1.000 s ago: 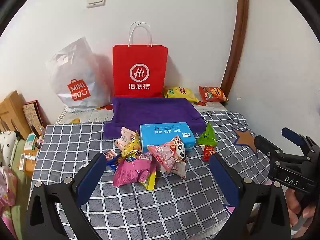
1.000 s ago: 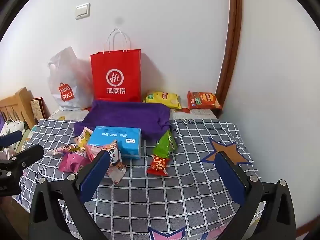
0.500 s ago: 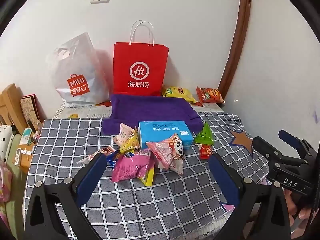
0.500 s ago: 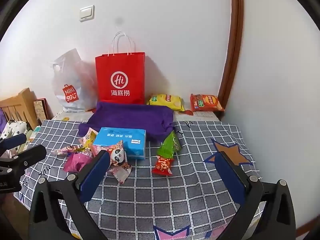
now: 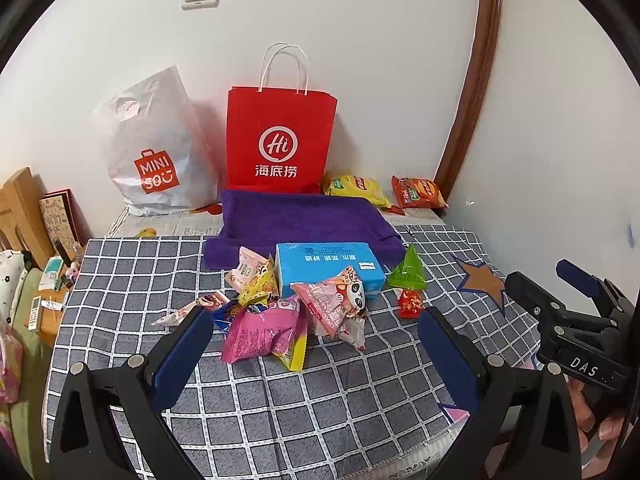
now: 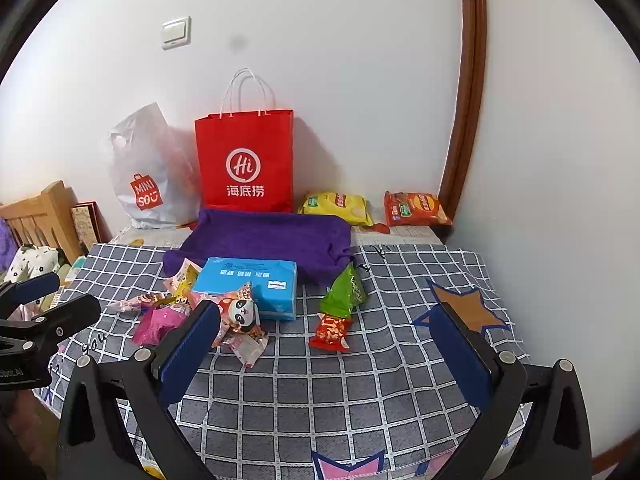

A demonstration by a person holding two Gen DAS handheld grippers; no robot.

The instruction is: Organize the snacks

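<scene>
A pile of snack packets lies mid-table: a pink packet point(image 5: 260, 334), a panda packet point(image 5: 340, 304), a blue box point(image 5: 328, 266), a green triangular packet point(image 5: 408, 272) and a small red packet point(image 5: 410, 304). A purple cloth tray point(image 5: 300, 216) sits behind them. My left gripper point(image 5: 316, 344) is open and empty, held above the table's near edge in front of the pile. My right gripper point(image 6: 328, 344) is open and empty, in front of the red packet point(image 6: 332, 332) and green packet point(image 6: 346, 292). Each gripper shows at the edge of the other's view.
A red paper bag point(image 5: 280, 140) and a white plastic bag point(image 5: 156, 152) stand against the wall. Yellow point(image 5: 356, 188) and orange point(image 5: 418, 192) chip bags lie at the back right. A wooden headboard point(image 6: 40, 216) and clutter stand left of the checked tablecloth point(image 5: 320, 396).
Both grippers have drawn back and risen slightly, so the pile sits a little farther away in both views. Jaws stay open. Nothing on the table has moved.
</scene>
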